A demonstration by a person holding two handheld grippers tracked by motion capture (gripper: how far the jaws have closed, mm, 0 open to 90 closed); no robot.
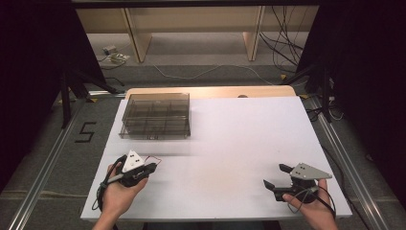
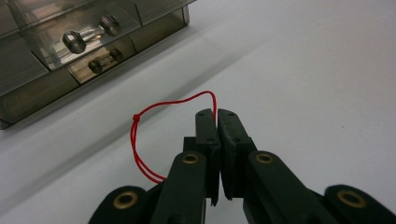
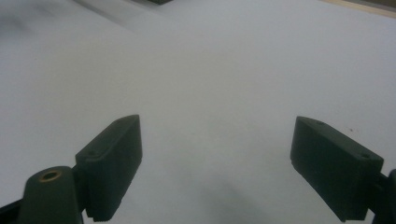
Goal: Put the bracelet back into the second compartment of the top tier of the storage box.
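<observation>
The left gripper (image 2: 216, 114) pinches a thin red knotted string loop (image 2: 140, 135) tight (just above the white table (image 1: 230, 139)), near the smoky clear plastic compartment box (image 1: 155, 115). The right gripper (image 3: 215, 163) gapes wide, holding nothing.

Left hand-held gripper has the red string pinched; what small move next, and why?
Probably carry the left hand-held gripper toward the clear compartment box. Its jaws are shut on the red string, the box lies ahead, and the right hand-held gripper waits open.

There are two grippers, the left one (image 1: 154, 167) and the right one (image 1: 276, 175). There is one red string (image 2: 140, 135), one box (image 1: 156, 115) and one table (image 1: 230, 139).
</observation>
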